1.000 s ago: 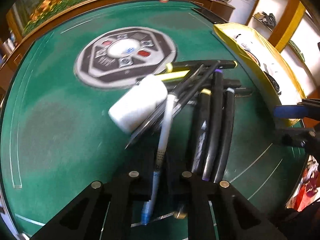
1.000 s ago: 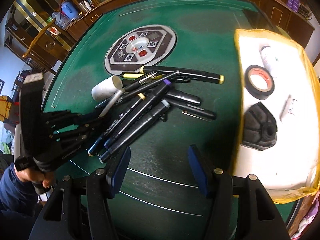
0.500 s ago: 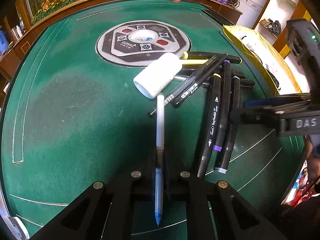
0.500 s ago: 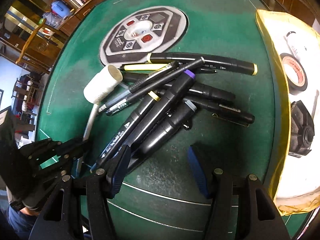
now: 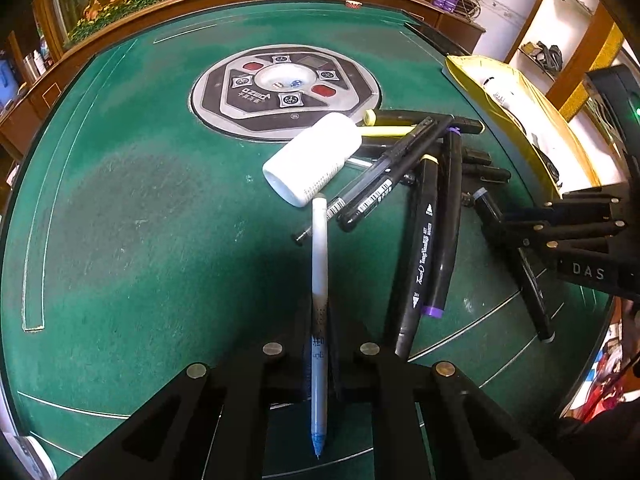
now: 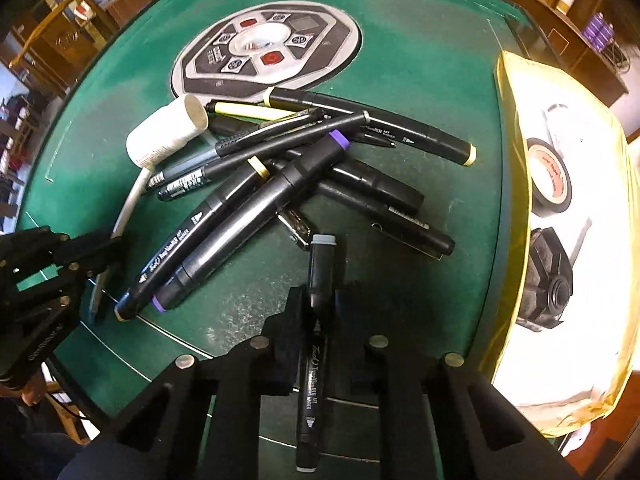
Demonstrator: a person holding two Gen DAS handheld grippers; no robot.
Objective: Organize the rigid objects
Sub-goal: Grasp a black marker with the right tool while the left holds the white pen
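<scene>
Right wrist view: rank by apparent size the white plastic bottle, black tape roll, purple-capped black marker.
1. purple-capped black marker, longest.
2. white plastic bottle and black tape roll: look alike, and fisheye distortion makes ranking them unsure.

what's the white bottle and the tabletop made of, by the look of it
White bottle: probably plastic, opaque with a dull, satin skin and small printed text on its side. Tabletop: looks like green felt or similar cloth, matte, with scuffed, paler worn patches.
</scene>
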